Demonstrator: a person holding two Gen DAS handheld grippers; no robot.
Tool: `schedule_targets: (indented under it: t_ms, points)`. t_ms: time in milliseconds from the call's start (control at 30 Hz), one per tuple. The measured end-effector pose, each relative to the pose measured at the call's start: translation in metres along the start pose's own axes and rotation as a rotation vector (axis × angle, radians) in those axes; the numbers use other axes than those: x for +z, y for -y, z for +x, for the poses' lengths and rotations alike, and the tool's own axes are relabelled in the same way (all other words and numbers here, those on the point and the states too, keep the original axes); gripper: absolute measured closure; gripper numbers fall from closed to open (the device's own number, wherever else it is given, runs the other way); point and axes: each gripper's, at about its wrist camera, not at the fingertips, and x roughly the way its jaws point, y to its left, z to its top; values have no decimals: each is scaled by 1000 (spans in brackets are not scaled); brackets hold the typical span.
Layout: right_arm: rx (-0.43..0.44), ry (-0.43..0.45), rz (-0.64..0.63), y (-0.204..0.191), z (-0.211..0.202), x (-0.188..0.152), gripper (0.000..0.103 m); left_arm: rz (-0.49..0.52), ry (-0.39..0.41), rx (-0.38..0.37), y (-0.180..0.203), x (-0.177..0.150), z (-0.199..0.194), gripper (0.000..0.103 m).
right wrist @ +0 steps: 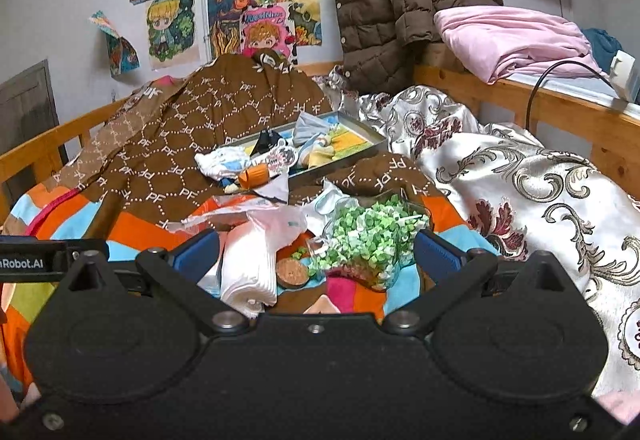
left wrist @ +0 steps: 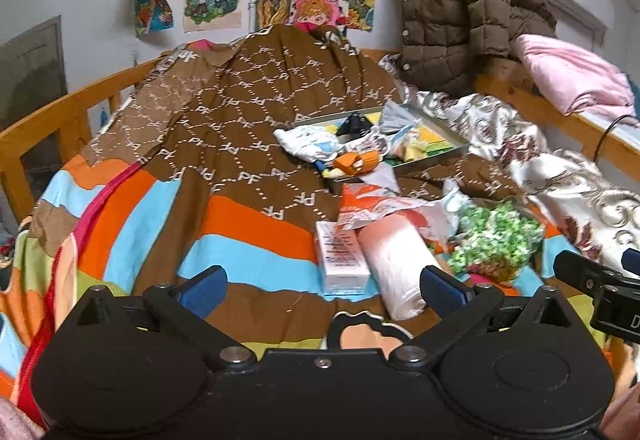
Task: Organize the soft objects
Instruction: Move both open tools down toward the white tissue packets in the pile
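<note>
A metal tray (left wrist: 448, 150) on the bed holds small soft items; a white-blue cloth (left wrist: 308, 144) and an orange soft toy (left wrist: 356, 162) lie at its near edge. Nearer lie a white roll of bags (left wrist: 394, 264), a pink-white box (left wrist: 340, 260) and a clear bag of green paper stars (left wrist: 496, 240). My left gripper (left wrist: 322, 290) is open and empty, just short of the box and roll. My right gripper (right wrist: 316, 254) is open and empty, its fingers either side of the roll (right wrist: 248, 268) and the star bag (right wrist: 368, 240). The tray (right wrist: 360, 128) lies beyond.
A brown patterned blanket (left wrist: 248, 108) and a striped sheet (left wrist: 248, 236) cover the bed. A silver floral quilt (right wrist: 520, 184) lies right. A brown puffer jacket (right wrist: 392, 0) and pink bedding (right wrist: 508, 36) hang on the wooden rail (right wrist: 560, 112). A cork lid (right wrist: 293, 273) lies by the roll.
</note>
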Motion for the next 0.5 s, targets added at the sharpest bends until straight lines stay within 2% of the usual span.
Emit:
schedule_targets:
  t_ms: [267,500]
  points:
    - [29,-94,-9,3,16,-2,1,46,-9,44,8,-1,7,1]
    - [36,-168,12,2,34,-2,1,15,23,95,2,6,9,1]
